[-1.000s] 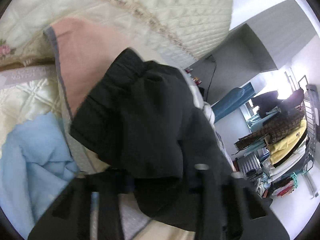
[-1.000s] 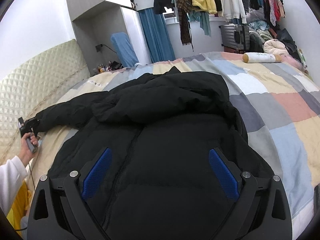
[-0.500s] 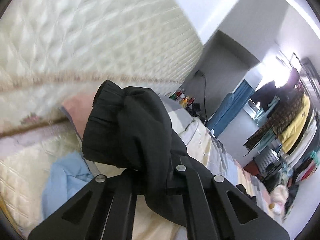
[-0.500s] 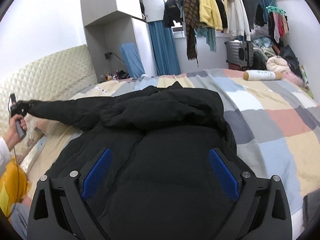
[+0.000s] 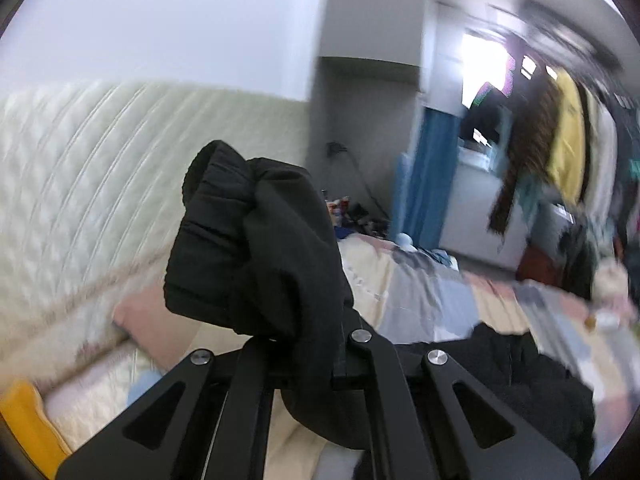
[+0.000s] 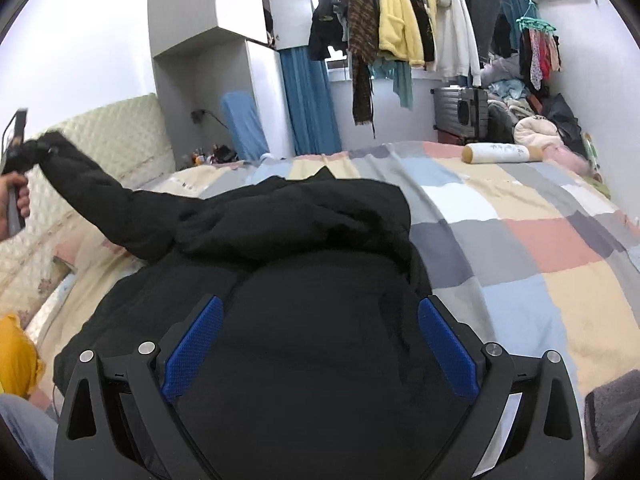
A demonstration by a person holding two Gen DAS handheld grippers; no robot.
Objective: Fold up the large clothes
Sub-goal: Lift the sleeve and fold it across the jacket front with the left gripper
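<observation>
A large black puffer jacket (image 6: 304, 280) lies spread on the patchwork bed (image 6: 520, 240). My left gripper (image 5: 300, 344) is shut on the cuff of the jacket's sleeve (image 5: 256, 248) and holds it raised in the air. In the right wrist view that sleeve (image 6: 100, 196) stretches up and left to the left gripper (image 6: 16, 148). My right gripper (image 6: 320, 344) is open, its blue pads (image 6: 448, 344) spread just above the jacket's body, holding nothing.
A quilted cream headboard (image 5: 80, 184) stands at the left. A clothes rack (image 6: 400, 20) with hanging garments, a grey suitcase (image 6: 460, 112) and a clothes pile are beyond the bed. A rolled pillow (image 6: 500, 154) lies at the far right of the bed.
My left gripper has lifted the sleeve cuff up off the bed and swung it upward. The sleeve now hangs taut from the jacket. My right gripper has stayed open over the jacket.
</observation>
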